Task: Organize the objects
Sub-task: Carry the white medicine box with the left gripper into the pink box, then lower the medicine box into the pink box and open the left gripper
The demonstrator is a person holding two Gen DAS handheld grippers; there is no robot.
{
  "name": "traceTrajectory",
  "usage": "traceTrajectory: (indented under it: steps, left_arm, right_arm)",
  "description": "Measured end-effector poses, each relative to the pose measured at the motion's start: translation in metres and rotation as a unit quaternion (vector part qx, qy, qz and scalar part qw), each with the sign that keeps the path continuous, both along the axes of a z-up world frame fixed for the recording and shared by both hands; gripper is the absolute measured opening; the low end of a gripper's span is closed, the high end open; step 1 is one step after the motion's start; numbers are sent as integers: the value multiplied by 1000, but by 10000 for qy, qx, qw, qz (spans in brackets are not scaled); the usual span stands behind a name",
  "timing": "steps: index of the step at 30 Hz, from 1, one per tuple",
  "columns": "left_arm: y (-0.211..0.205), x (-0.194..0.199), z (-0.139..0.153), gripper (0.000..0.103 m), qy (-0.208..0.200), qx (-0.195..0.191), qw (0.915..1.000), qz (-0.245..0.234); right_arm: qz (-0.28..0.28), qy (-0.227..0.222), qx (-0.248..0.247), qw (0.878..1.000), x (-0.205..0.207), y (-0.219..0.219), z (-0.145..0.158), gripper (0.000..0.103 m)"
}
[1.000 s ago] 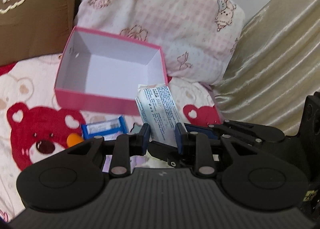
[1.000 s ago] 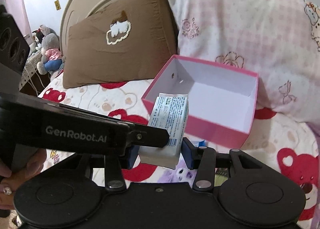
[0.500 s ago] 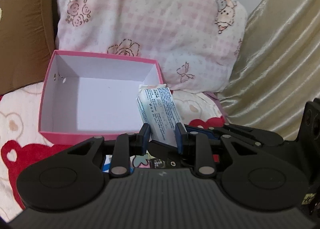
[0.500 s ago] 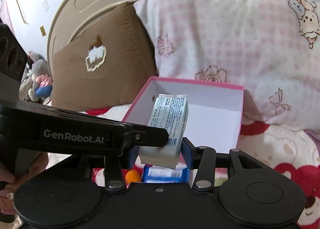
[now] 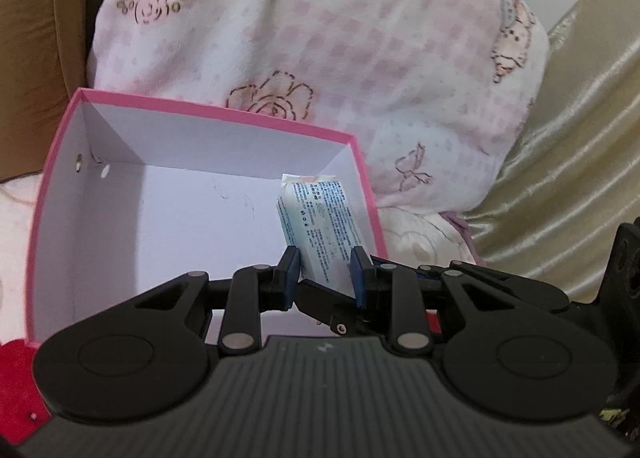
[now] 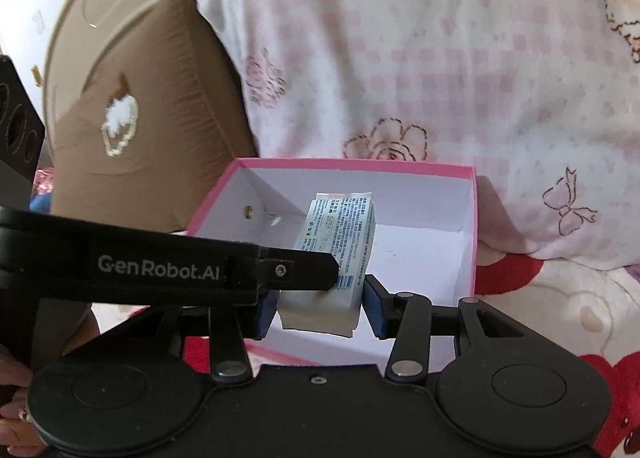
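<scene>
White-and-blue tissue pack [image 6: 334, 258], printed with fine blue text, long axis pointing away from the cameras toward the pink checked pillow [image 6: 440, 57]. Its near end sits between the blue pads of the right claw [image 6: 319, 308], which is clamped on its sides. Pack hangs over the open pink box [image 6: 474, 234], white inside, on the bed. Left claw [image 5: 325, 273] frames the same pack [image 5: 322, 223]; its pads stand narrowly apart, contact cannot be told. Brown pillow [image 6: 152, 129] left of the box.
</scene>
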State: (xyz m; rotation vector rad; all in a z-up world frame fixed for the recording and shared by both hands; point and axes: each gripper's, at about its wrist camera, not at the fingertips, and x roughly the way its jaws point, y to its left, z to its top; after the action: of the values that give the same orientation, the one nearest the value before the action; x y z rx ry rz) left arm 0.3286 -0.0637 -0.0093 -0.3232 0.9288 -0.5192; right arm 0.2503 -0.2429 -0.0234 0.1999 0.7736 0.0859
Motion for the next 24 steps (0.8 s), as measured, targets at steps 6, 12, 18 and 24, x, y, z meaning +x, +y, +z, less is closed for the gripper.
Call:
traceTrajectory:
  steps: [6,12,18,24]
  left_arm:
    - [-7,31,-30,24,224,-110,9997,52]
    - [-11,68,-66,24,691,-209,9974,78]
    - [-9,86,-79,24,843,-232,9960,202]
    - [6,96,-92,24,999,-413,9936,315]
  right_arm:
    - [-122,322,-246,9991,31,0,-21,50]
    - [-212,765,-327,9963,63,-11,-47,50]
    - [-212,962,-503,9939,86,-10,-60,50]
    - [-70,907,-747,9930,96,3,-66,50]
